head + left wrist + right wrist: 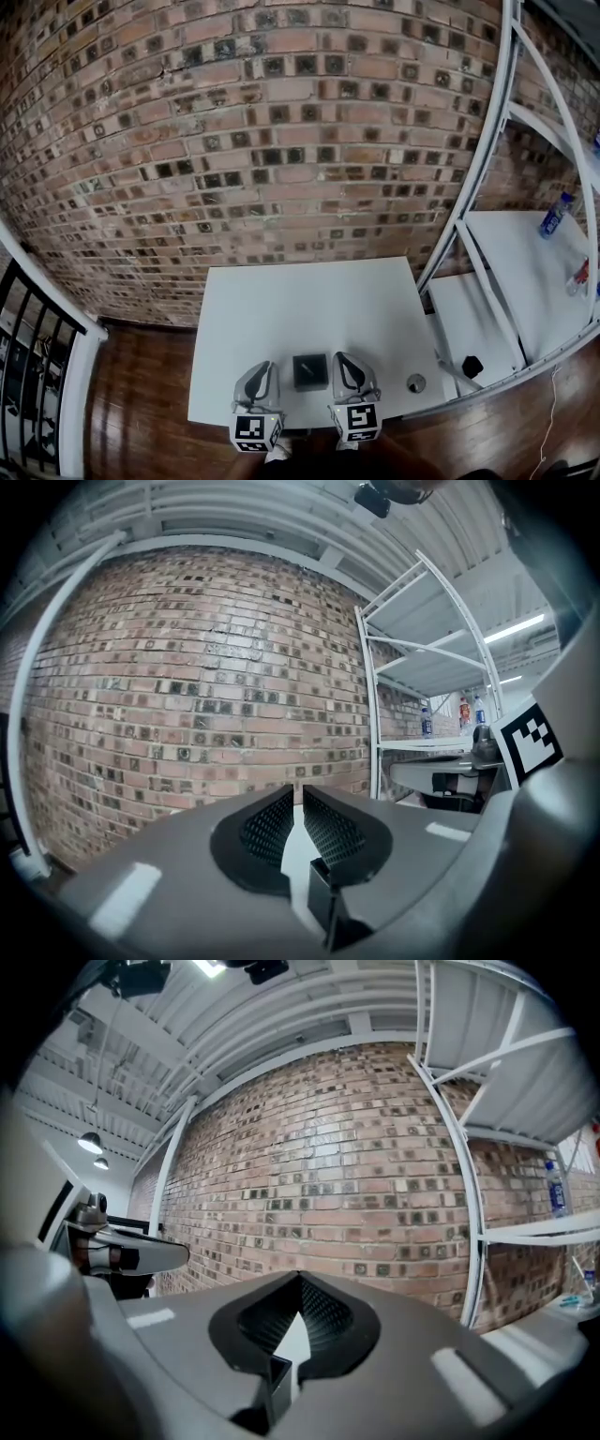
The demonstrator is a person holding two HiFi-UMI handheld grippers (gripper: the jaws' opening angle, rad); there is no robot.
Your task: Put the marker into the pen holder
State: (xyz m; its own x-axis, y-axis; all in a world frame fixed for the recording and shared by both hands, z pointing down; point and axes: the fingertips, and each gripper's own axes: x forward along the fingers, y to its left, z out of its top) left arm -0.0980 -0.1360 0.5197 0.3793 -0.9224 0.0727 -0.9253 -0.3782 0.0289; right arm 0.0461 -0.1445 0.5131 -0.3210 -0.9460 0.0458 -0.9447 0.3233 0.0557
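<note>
A black square pen holder [310, 371] stands near the front edge of the white table [309, 300]. My left gripper [262, 373] rests just to its left and my right gripper [348, 367] just to its right. Both point away from me. In both gripper views the jaws stand together with nothing between them. A slim grey stick [451, 367], possibly the marker, lies by the table's right edge, well to the right of my right gripper. I cannot tell for sure what it is.
A small round grey object [415, 382] sits at the table's front right corner. A white shelf rack [525, 281] stands to the right, with bottles [553, 216] and a black item [472, 367] on it. A brick wall [281, 141] backs the table. A railing [37, 356] is at left.
</note>
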